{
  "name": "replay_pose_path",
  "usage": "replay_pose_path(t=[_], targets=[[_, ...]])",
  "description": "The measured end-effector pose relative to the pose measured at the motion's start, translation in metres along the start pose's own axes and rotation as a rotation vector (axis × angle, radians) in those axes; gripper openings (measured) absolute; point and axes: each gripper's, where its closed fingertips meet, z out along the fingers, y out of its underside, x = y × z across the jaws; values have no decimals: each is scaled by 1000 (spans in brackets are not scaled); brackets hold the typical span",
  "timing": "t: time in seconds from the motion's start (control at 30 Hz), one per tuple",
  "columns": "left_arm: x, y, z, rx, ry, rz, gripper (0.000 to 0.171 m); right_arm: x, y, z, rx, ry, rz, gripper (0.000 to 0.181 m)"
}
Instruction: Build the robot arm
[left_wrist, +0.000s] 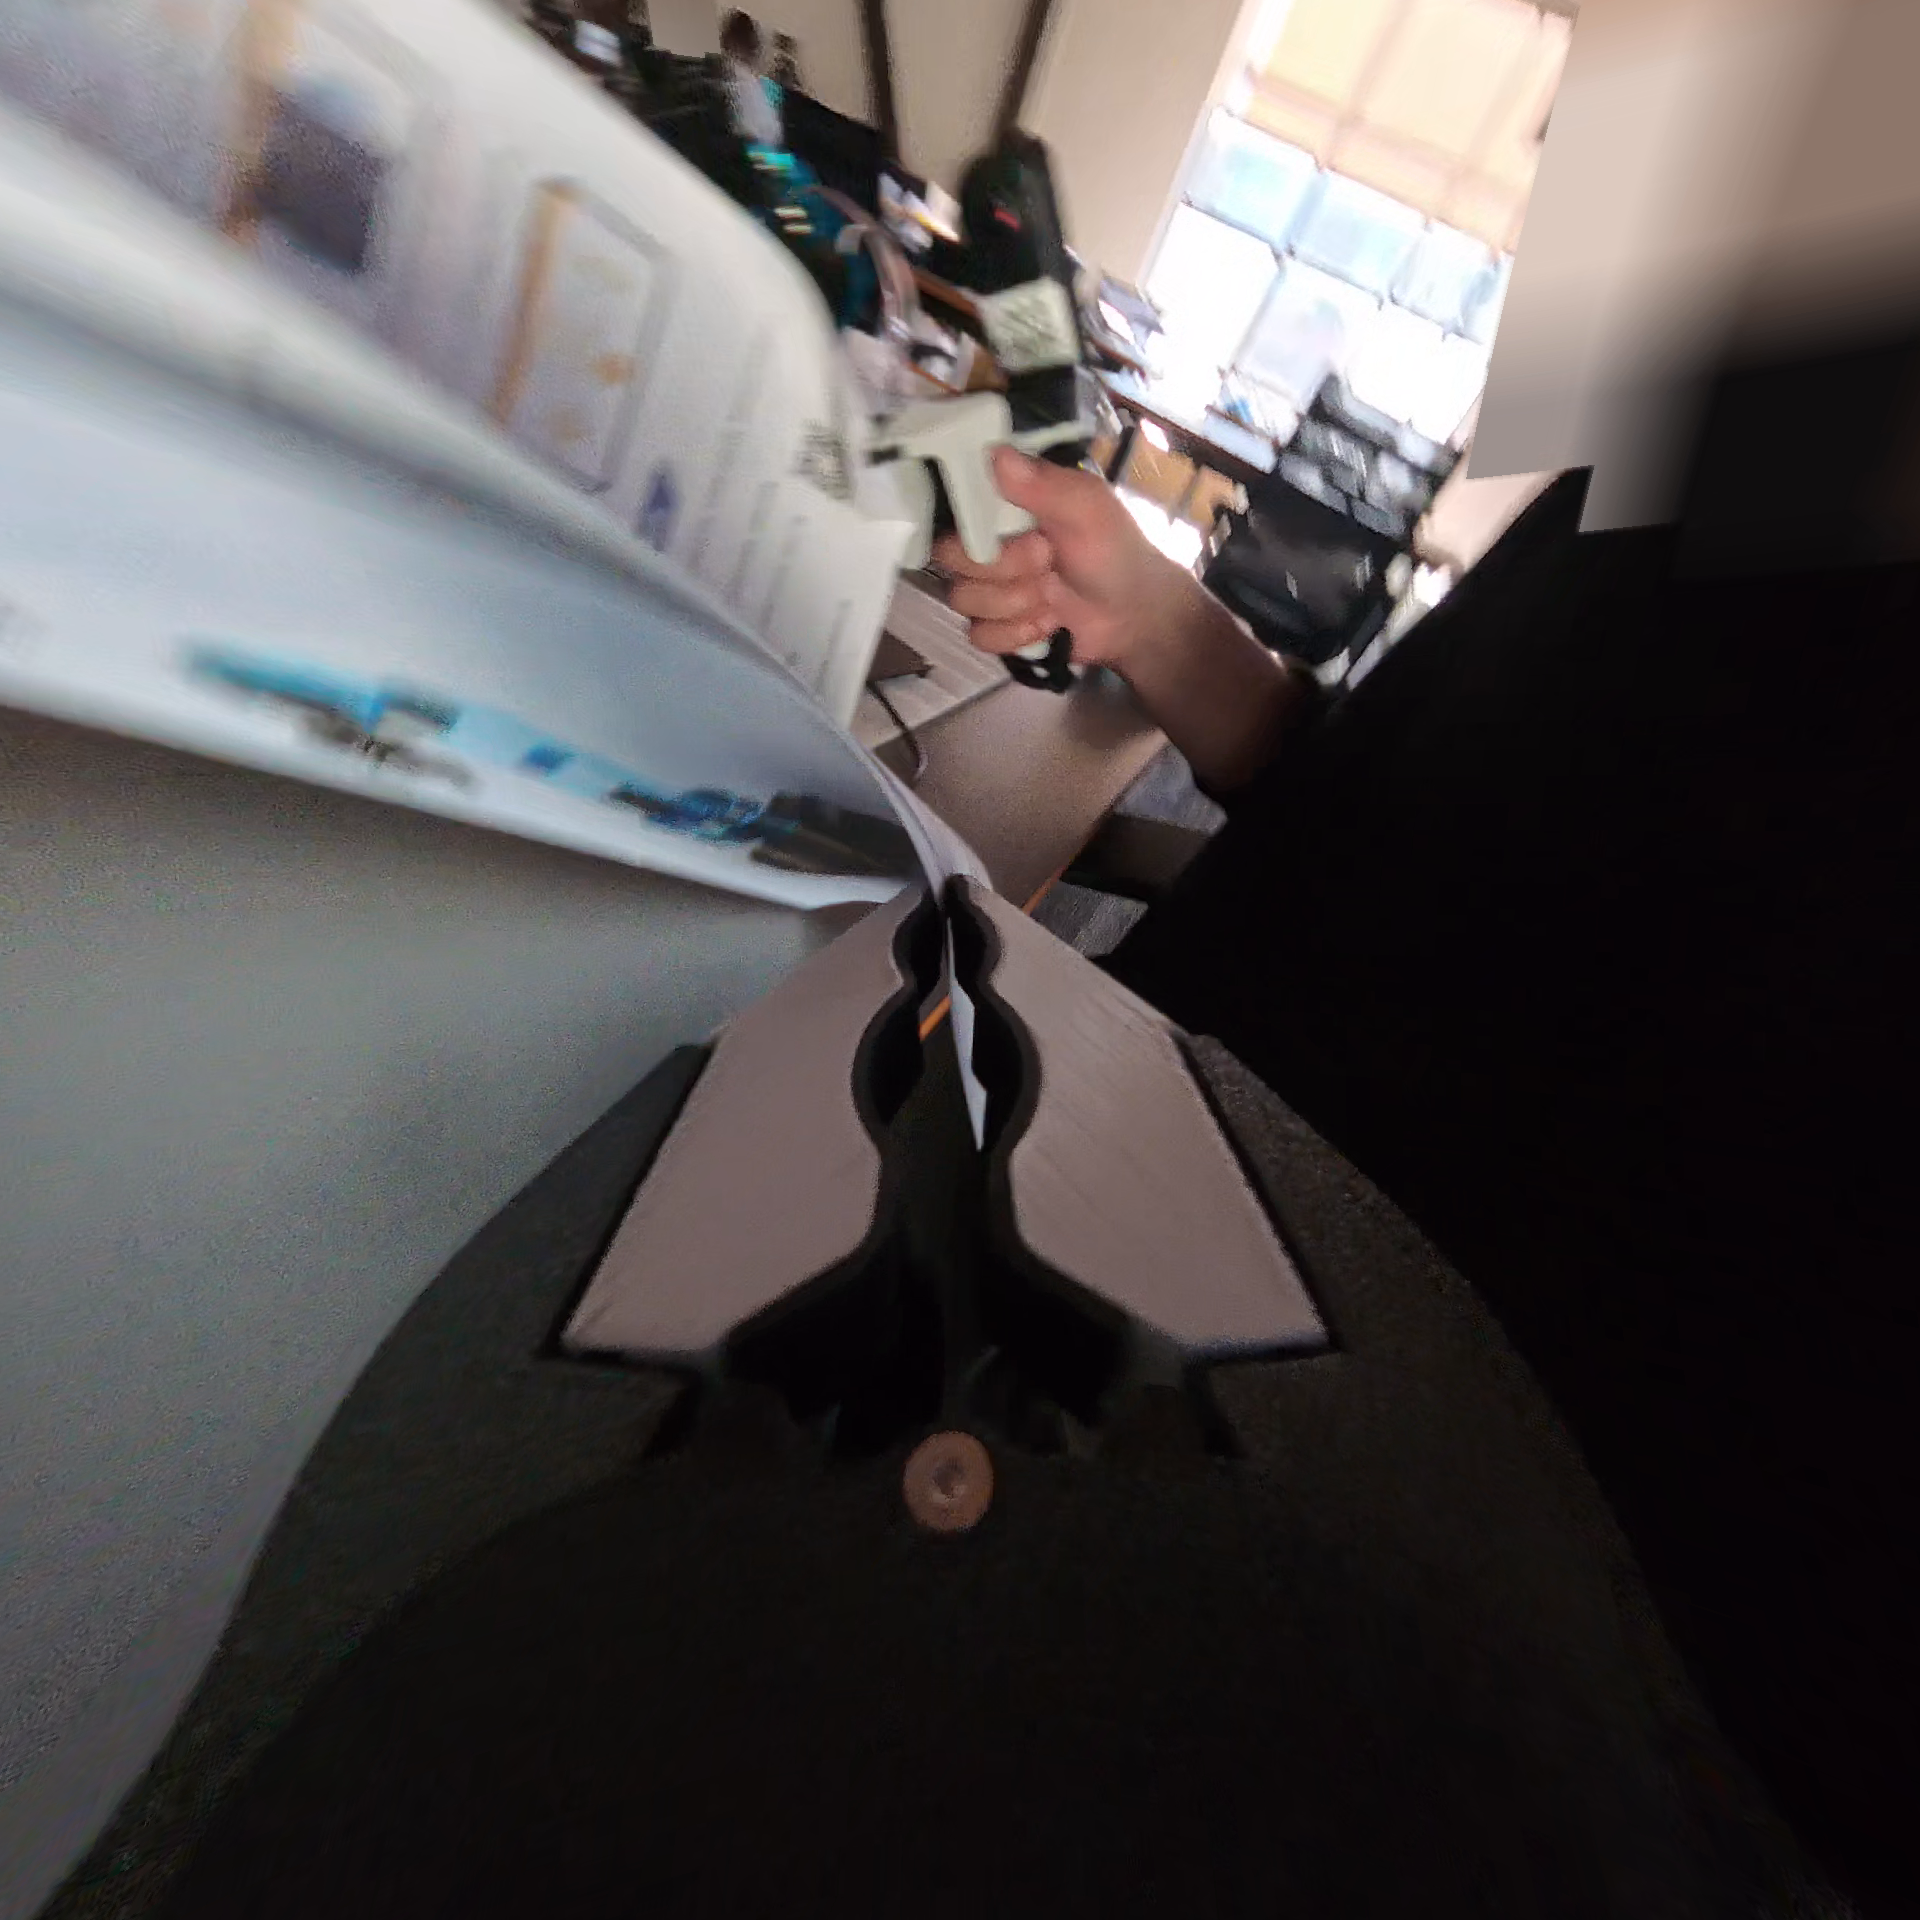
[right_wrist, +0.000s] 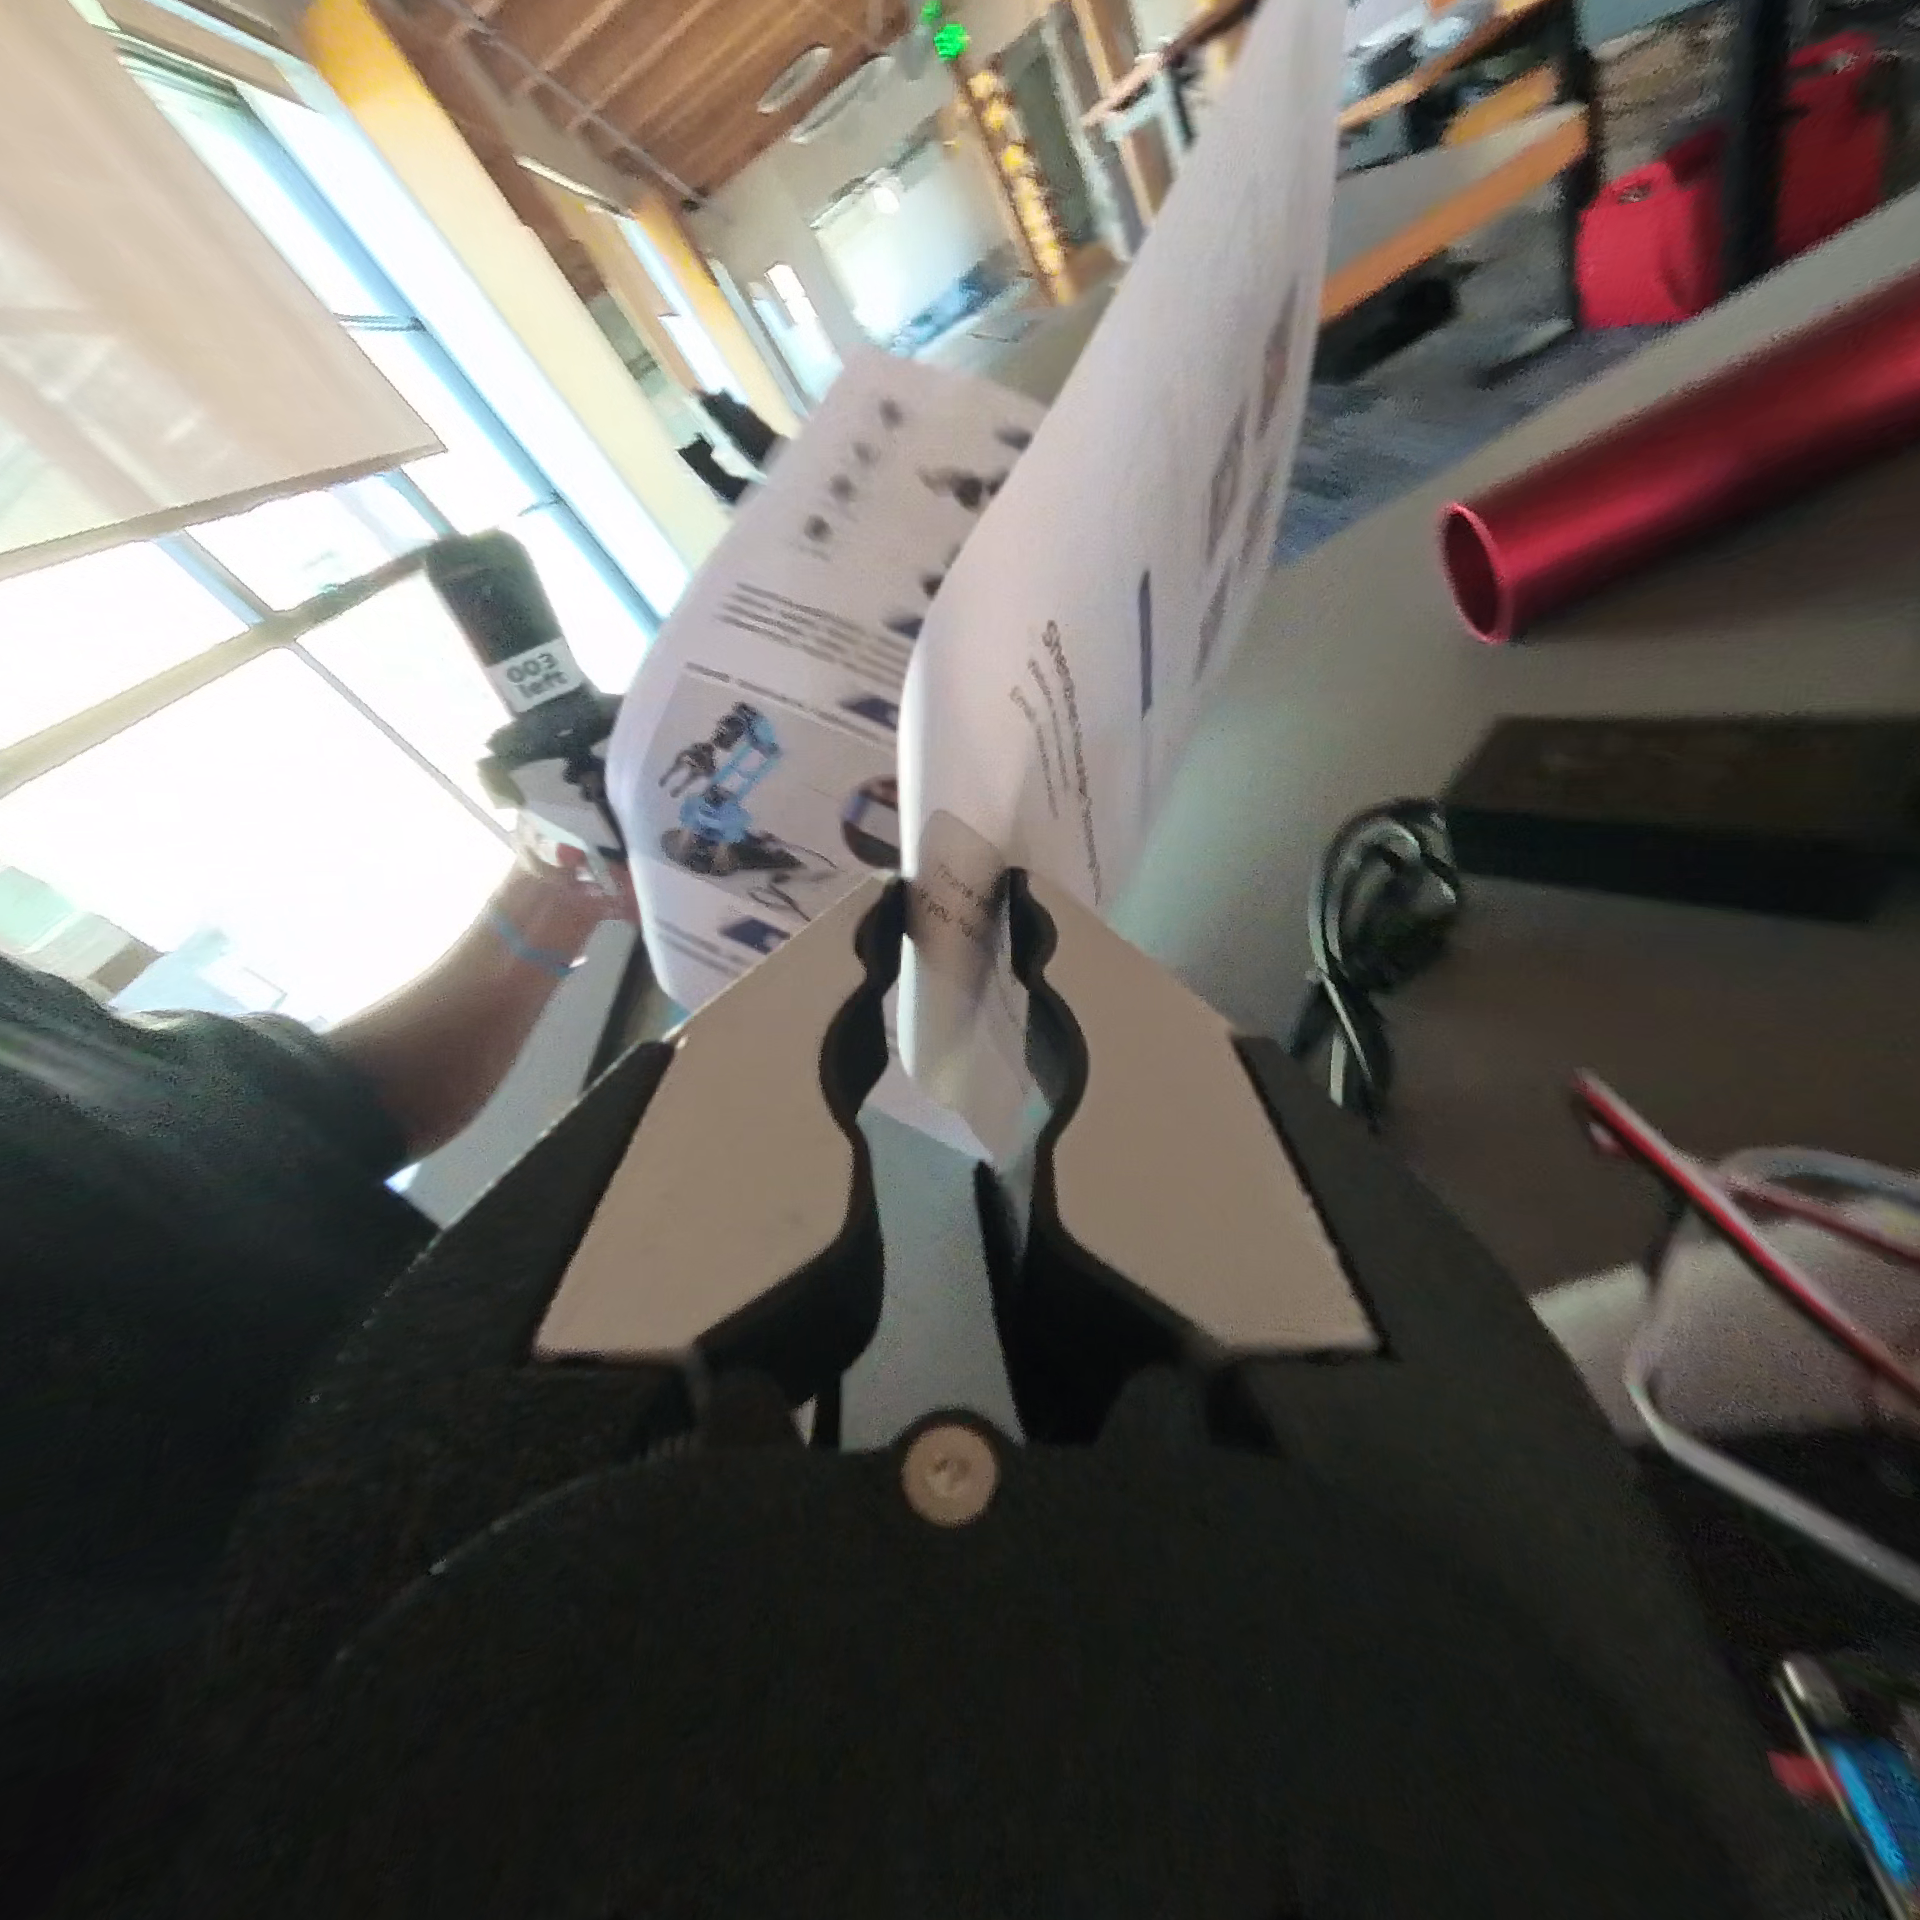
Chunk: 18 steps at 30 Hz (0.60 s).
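Holding a large printed poster (right_wrist: 1122, 499) off the tabletop (right_wrist: 1621, 997) by two edges | left claw (left_wrist: 951, 914) pinches one edge, right claw (right_wrist: 956, 904) clamps a corner | keep both grips firm and level so the sheet bows without creasing | red tube (right_wrist: 1704, 436) lies beside.

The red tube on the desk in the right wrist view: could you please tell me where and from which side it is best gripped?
Probably mid-length on the red tube, jaws coming from above across its width: it lies flat on the desk, round and smooth, so an end grip could slip.
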Motion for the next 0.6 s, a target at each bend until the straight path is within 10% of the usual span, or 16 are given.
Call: replay_pose_path(t=[0.23,0.6], targets=[[-40,65,-51,180,-137,-350,0,34,59,-21,-24,175,109,23],[-28,2,-53,446,36,-386,0,30,91,-13,-153,154,161,23]])
